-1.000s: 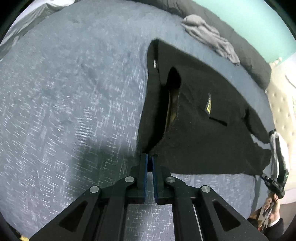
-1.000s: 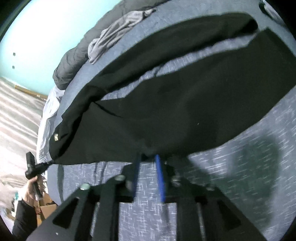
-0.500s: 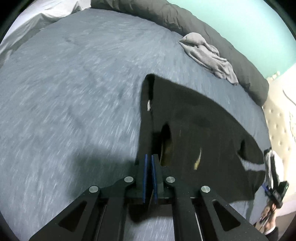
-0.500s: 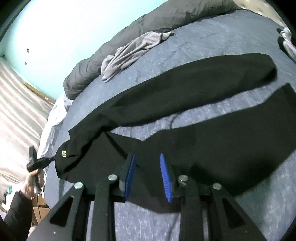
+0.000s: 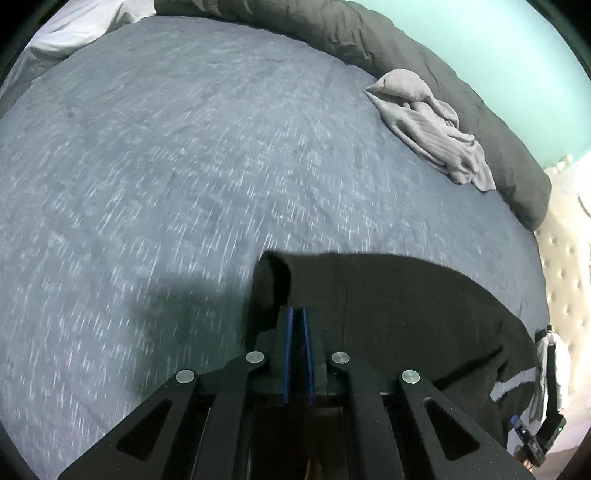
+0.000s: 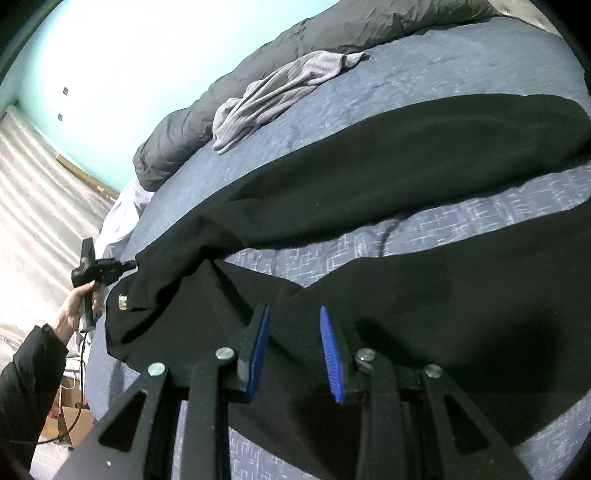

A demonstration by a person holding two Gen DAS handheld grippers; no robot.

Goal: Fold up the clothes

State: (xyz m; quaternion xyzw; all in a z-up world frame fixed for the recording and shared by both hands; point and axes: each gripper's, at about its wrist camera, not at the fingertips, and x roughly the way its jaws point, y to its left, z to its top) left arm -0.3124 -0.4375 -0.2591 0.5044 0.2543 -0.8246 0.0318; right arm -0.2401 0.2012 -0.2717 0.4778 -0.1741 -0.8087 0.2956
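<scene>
Grippers: 2. Left gripper point(image 5: 297, 314) clenched on black fabric trousers point(image 6: 424, 295) waistband; right gripper point(image 6: 293, 314) released over them. 1 pair spread on blue-grey bedspread point(image 5: 184, 166); beyond, 1 crumpled grey garment point(image 5: 432, 125), 1 dark grey duvet point(image 5: 369, 37)

I see a wide bed point(image 5: 192, 155) under a blue-grey speckled cover. A dark grey duvet point(image 5: 388, 48) lies bunched along its far edge, against a pale turquoise wall point(image 6: 110, 62). White sheeting point(image 5: 70, 33) hangs off the bed's far left corner. A cream tufted headboard point(image 5: 561, 266) stands at the right edge. Beyond the bed's left edge I see pale, striped flooring point(image 6: 40, 192), a wooden skirting board point(image 6: 88, 177) and cardboard boxes point(image 6: 74, 417). Light is soft and cool.
</scene>
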